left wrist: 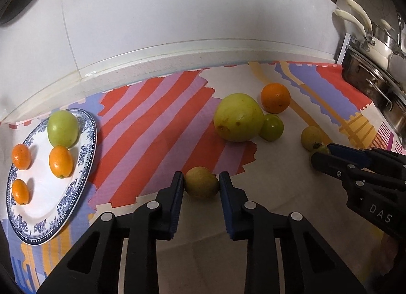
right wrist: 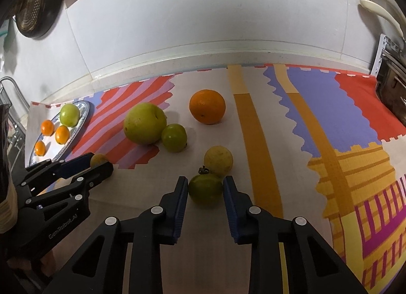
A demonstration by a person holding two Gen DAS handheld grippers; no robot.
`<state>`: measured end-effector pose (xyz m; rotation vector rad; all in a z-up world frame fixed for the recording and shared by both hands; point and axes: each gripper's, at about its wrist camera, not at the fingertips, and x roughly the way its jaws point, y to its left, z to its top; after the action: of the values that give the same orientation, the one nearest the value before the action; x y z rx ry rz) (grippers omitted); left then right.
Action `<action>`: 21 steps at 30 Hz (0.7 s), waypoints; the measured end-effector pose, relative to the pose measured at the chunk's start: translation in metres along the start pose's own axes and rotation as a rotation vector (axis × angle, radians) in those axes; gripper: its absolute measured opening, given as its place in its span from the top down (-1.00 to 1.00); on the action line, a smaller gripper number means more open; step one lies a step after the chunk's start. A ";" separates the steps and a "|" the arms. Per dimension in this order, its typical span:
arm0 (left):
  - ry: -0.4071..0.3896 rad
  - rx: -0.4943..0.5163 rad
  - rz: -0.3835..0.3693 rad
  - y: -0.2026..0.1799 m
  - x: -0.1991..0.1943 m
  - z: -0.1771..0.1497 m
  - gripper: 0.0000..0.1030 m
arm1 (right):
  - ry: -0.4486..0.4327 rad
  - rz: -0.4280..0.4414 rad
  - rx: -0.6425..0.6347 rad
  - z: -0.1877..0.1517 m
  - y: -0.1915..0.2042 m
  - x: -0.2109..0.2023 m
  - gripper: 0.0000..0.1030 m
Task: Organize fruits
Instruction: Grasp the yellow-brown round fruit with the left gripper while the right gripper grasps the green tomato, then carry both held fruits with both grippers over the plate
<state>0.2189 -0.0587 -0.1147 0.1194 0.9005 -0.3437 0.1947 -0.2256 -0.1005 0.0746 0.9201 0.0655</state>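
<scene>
patterned mat (right wrist: pixel 317 106), steel pots (left wrist: pixel 380 40), colander (right wrist: pixel 33 9)

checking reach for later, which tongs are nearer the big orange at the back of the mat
Right. The right tongs are shut on a green fruit, with the big orange straight beyond. The left tongs, gripping a yellowish fruit, sit farther off toward the plate.

plate (left wrist: pixel 87 139): glazed ceramic, glossy white with a blue printed rim
mat (right wrist: pixel 317 106): matt, finely textured sheet with printed colour blocks
orange (right wrist: pixel 207 107): pebbled peel, dull sheen
large yellow-green fruit (left wrist: pixel 238 116): smooth skin, brown blemishes
left gripper (left wrist: pixel 201 186): matt black plastic, ribbed blue pads, small metal pins
right gripper (right wrist: pixel 205 191): same matt black plastic and blue pads
pots (left wrist: pixel 383 37): polished metal, cream glossy handles
wall (left wrist: pixel 177 14): smooth white tile
counter (left wrist: pixel 142 70): speckled stone-like edge
</scene>
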 end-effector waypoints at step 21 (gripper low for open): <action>-0.073 -0.026 -0.004 0.002 -0.049 -0.003 0.44 | -0.064 0.038 -0.041 0.004 0.014 -0.034 0.43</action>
<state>0.1894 -0.0440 -0.0776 0.0803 0.8324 -0.3374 0.1771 -0.2145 -0.0694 0.0561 0.8532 0.1167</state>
